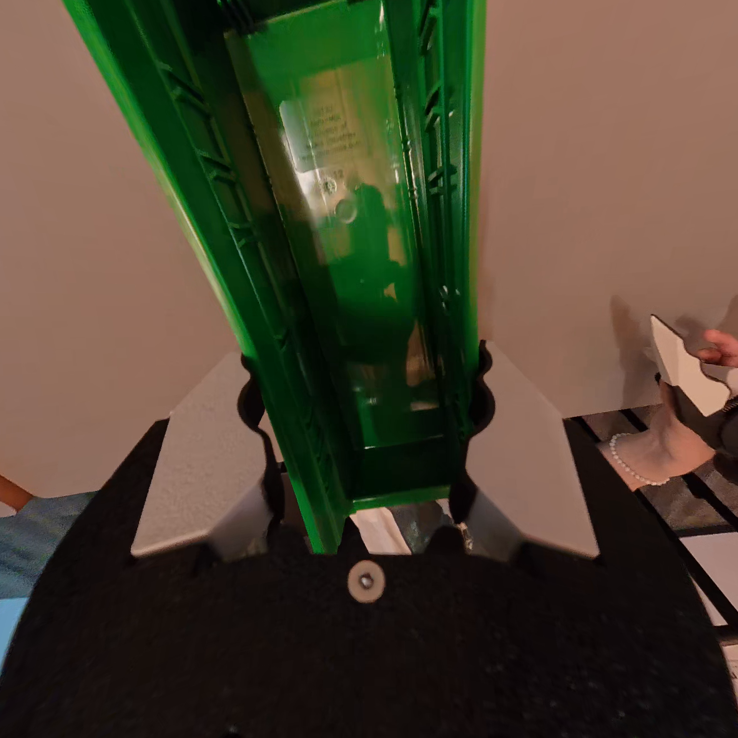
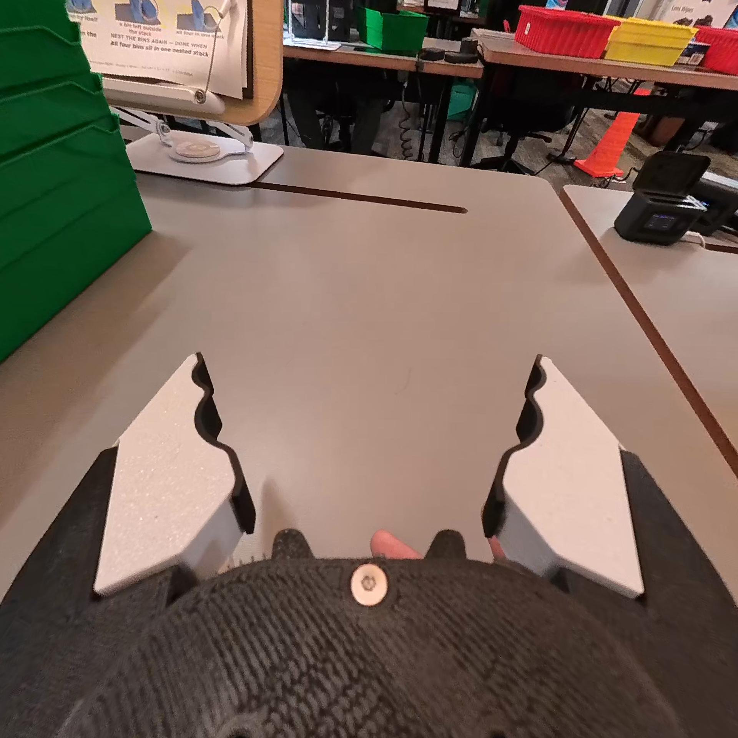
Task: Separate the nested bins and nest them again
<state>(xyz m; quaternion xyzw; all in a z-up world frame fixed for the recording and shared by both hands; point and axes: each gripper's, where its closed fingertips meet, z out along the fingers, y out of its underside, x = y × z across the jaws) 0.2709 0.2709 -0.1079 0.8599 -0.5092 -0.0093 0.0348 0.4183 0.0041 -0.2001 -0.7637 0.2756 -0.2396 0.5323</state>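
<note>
Gripping a green bin (image 1: pixel 339 239) to lift it from the green stack (image 2: pixel 60 179), the left gripper (image 1: pixel 365 403) is closed on its walls, while right of the stack the right gripper (image 2: pixel 369 399) waits wide open and empty.

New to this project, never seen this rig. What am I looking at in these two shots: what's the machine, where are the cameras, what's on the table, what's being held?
There is no robot arm. A person holds a two-finger gripper in each hand, and each gripper carries a wide-angle camera that looks forward along its fingers.

The left wrist view shows the left gripper shut on a green bin, seen from below against a plain wall, so it appears lifted. The other gripper and a hand show at the right edge.

The right wrist view shows the right gripper open and empty over a grey table. On that table, at the left, stands a stack of green bins, and behind it a stand with an instruction sheet. A black case sits on the next table. Red and yellow bins lie on tables farther back.
</note>
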